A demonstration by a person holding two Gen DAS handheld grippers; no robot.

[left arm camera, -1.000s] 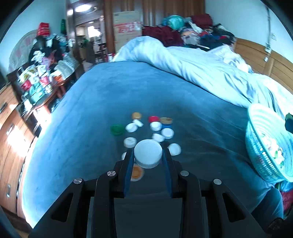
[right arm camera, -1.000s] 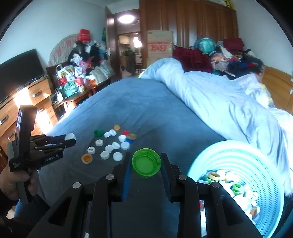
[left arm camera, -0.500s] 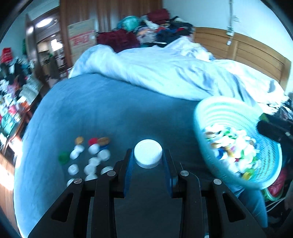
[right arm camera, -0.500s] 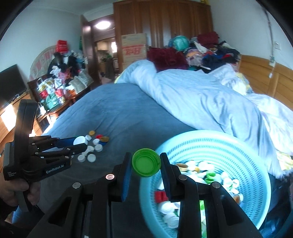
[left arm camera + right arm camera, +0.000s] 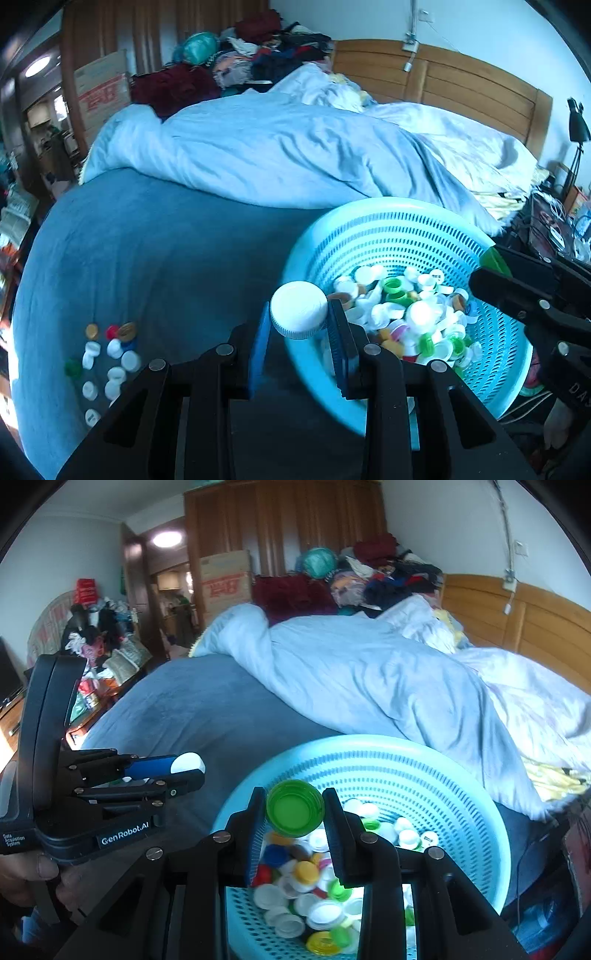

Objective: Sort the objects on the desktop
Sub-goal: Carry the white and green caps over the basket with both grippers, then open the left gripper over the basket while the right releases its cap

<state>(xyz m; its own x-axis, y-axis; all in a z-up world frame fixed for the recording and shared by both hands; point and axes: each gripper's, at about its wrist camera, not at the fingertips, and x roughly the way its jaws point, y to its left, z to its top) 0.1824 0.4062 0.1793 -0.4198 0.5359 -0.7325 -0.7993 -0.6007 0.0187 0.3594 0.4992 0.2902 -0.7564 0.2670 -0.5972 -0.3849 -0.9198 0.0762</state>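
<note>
Loose bottle caps (image 5: pixel 107 354) sit in a cluster near the left edge of the bed (image 5: pixel 166 258), on the blue blanket, mostly white with a green, a red and a few yellow/orange ones. Left tongs (image 5: pixel 299 317) clamped nearly shut on a white cap (image 5: pixel 298 309), pinched by its ribbed rim, top face toward the camera; it hangs just at the left rim of the cyan basket (image 5: pixel 388 236), above the blanket/rim boundary. Basket sits at the near right edge of the bed, tilted toward the viewer, bottom covered in mixed caps: white, green, yellow, red, blue. In the right wrist view, the left tongs (image 5: pixel 190 770) show side-on at left, white cap (image 5: pixel 188 763) between the tips, just left of the basket rim, a hand (image 5: pixel 33 875) on the grip below. Right tongs (image 5: pixel 295 812) likewise nearly shut, gripping a green cap (image 5: pixel 294 806) by its sides, open hollow side toward the camera, held over the near-left part of the basket interior (image 5: pixel 406 775), above the cap pile. Rumpled pale duvet (image 5: pixel 351 672) covers the far half of the bed, behind the basket.
</note>
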